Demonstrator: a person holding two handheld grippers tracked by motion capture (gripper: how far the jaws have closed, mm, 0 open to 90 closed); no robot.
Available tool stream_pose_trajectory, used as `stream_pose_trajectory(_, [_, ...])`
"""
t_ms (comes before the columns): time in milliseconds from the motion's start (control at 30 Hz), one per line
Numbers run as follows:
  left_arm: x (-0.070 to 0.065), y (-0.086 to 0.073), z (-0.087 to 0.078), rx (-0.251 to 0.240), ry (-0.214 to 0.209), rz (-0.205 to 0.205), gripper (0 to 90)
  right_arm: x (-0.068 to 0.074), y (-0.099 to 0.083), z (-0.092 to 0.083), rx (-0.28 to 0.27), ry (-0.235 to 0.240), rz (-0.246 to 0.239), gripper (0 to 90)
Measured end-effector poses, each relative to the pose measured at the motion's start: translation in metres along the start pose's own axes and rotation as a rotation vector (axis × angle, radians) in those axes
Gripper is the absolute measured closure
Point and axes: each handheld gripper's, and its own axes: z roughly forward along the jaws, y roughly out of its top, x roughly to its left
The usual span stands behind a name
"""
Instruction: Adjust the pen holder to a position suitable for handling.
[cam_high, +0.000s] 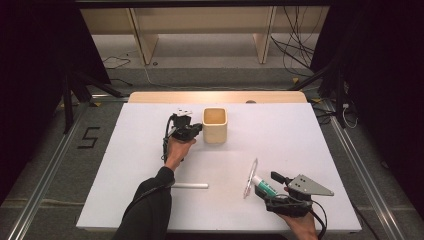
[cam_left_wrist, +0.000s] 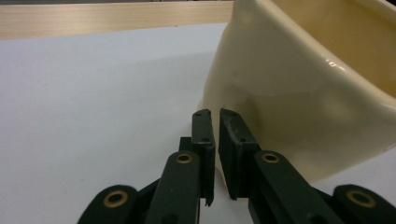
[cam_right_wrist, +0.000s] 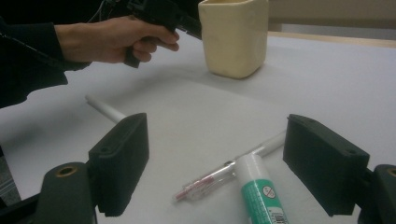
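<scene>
Resting beside the cream square ceramic cup (cam_left_wrist: 299, 88), the left gripper (cam_left_wrist: 215, 126) has its black jaws almost pressed together, a thin slit between them and nothing pinched; the cup wall stands just right of its tips. The right gripper (cam_right_wrist: 217, 163) has jaws spread wide, with a green-and-white glue stick (cam_right_wrist: 259, 196) and a clear pen (cam_right_wrist: 219, 179) lying between them, untouched. A white marker (cam_right_wrist: 105, 109) lies beyond its left jaw.

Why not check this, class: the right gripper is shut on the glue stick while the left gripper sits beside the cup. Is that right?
Not quite. The right gripper is open: in the right gripper view its jaws stand wide apart, with the glue stick lying on the table between them, untouched. The left gripper does sit beside the cup.
</scene>
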Motion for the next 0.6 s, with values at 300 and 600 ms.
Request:
stream_pose_trajectory(300, [0.013,0.0,-0.019,0.007,0.0,-0.001,72.4,0.0,-0.001,0.002,0.007,0.001,0.002,23.3])
stream_pose_trajectory(600, [0.018,-0.003,-0.043,0.153,-0.06,0.077,46.7,0.0,-0.001,0.001,0.006,0.002,0.002,23.3])
